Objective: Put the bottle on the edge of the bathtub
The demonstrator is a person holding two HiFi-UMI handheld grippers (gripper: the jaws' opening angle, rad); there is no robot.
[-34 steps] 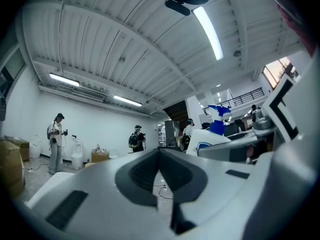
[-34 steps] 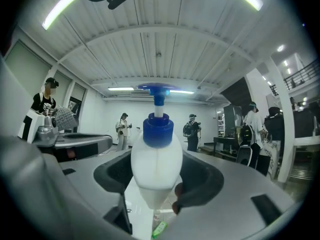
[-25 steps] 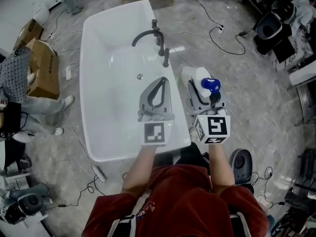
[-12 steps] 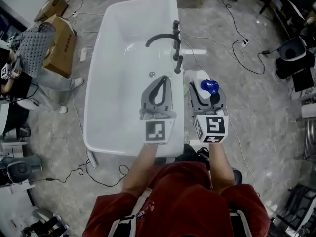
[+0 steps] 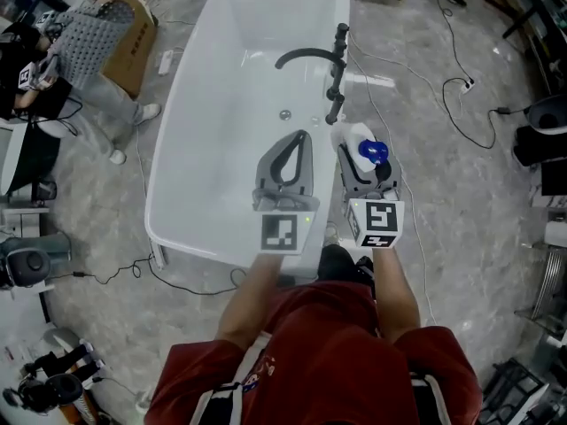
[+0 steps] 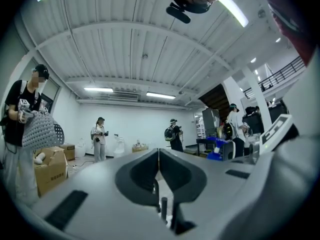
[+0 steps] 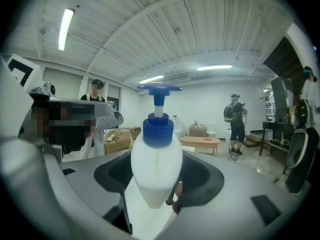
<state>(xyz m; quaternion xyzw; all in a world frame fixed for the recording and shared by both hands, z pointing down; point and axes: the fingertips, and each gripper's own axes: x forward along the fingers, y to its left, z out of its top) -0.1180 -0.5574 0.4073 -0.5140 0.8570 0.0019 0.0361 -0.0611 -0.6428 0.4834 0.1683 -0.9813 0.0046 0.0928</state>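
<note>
A white pump bottle (image 5: 353, 136) with a blue cap (image 5: 375, 152) stands upright between the jaws of my right gripper (image 5: 364, 155), which is shut on its body. In the right gripper view the bottle (image 7: 156, 159) fills the middle, with the right gripper (image 7: 157, 176) clamped round its lower half. It hangs just right of the white bathtub's (image 5: 197, 69) right rim, close to the dark faucet (image 5: 334, 58). My left gripper (image 5: 299, 139) is over the tub's near end. Seen in its own view, the left gripper (image 6: 159, 154) is shut with nothing in it.
A cardboard box (image 5: 133, 27) and a seated person (image 5: 84, 56) are left of the tub. Cables (image 5: 447, 56) run over the grey floor to the right. Dark equipment (image 5: 542, 140) stands at the far right. Other people (image 6: 100, 139) stand far off in the hall.
Both grippers have moved along the tub toward the faucet and lower. The bottle, still held, is now closer to the faucet and the tub's right rim.
</note>
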